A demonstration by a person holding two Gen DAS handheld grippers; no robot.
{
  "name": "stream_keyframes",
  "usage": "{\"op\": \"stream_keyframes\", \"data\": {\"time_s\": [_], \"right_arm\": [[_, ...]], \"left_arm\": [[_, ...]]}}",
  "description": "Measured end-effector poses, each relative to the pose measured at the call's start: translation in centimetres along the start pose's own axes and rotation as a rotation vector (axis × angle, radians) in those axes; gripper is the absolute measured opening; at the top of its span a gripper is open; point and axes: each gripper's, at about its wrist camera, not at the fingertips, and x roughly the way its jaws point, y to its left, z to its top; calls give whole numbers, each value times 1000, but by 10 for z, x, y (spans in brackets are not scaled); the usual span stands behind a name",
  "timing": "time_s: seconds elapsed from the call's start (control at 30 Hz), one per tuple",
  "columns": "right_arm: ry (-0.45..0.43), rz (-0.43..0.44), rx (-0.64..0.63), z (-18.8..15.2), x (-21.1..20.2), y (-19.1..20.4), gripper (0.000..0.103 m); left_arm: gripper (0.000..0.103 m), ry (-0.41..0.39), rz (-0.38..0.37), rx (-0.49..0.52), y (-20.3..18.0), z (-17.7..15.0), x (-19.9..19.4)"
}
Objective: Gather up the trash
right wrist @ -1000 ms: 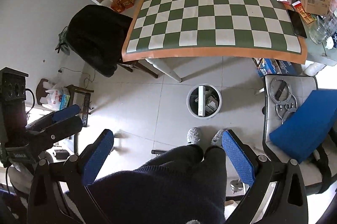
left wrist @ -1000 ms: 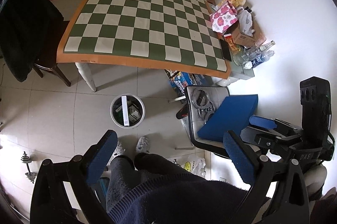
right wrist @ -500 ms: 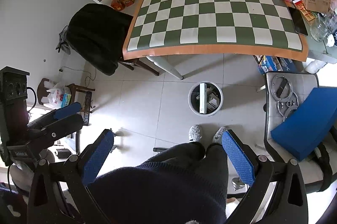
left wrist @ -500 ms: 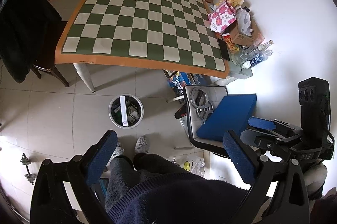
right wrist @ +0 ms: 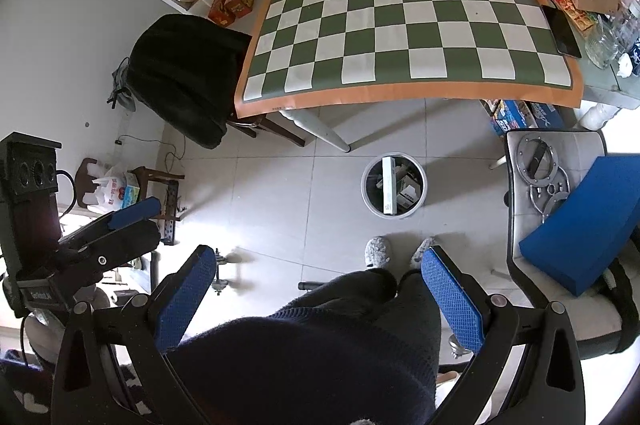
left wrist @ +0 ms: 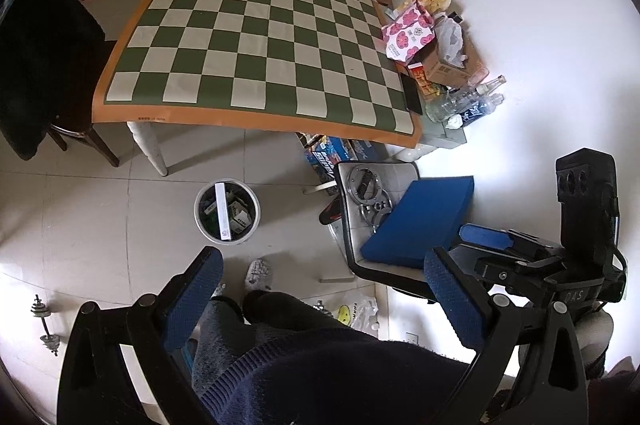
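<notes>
Cardboard cartons fill the bin (left wrist: 227,212) — light, crushable; pinch the long white box (left wrist: 222,211) mid-length. Left gripper (left wrist: 320,305) and right gripper (right wrist: 320,299) — jaws spread, empty.

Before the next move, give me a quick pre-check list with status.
1. Left gripper open, nothing between the fingers: ok.
2. Right gripper open, nothing held: ok.
3. Trash bin upright on the floor in front of the feet: ok.
4. Room left in the bin: cannot tell; a long white box and other boxes already sit inside.
5. Checkered tablecloth bare of trash: ok.
6. Next target chosen: not ok; clutter remains along the table's wall side.
</notes>
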Motion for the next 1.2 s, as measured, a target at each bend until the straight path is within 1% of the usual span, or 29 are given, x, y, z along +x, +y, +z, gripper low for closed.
{"op": "stream_keyframes", "data": {"time_s": [0.4, 1.2], "right_arm": [[-6, 0, 8, 3, -4, 0, 103], [-13, 11, 18, 7, -13, 5, 103]], "left_arm": [[103, 2, -25, 7, -3, -1, -1], [103, 2, -25, 12, 0, -1, -3]]}}
